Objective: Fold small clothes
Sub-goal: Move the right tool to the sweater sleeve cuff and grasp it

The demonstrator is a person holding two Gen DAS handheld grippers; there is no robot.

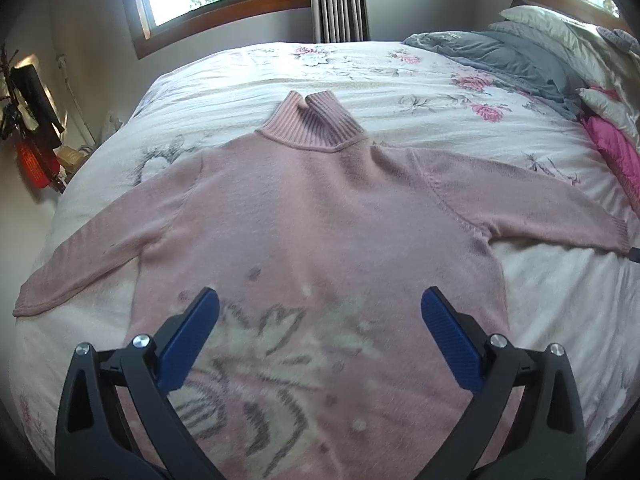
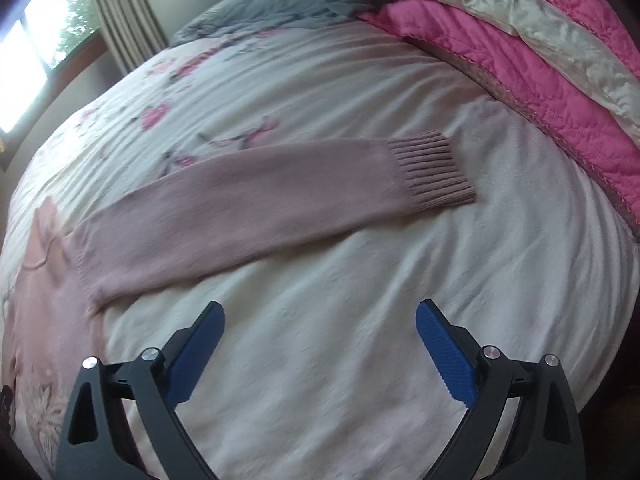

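Across the floral bedspread (image 1: 400,68), lying spread flat and face up: pink turtleneck sweater (image 1: 320,208), collar toward the far window, both sleeves stretched out sideways. Hovering above the near hem, the left gripper (image 1: 320,304), jaws wide apart and holding nothing. Hanging over bare cover just near of the right sleeve (image 2: 256,204), the right gripper (image 2: 320,316), jaws likewise apart and empty. Likely starting with that sleeve: pinching the ribbed cuff (image 2: 432,172) through both layers, lifting only slightly, carrying it left across the chest. Keeping the fold line at the shoulder seam, avoiding dragging the body. Steadying the hem with the left side if the knit slides. Watching the soft cover for bunching underneath.
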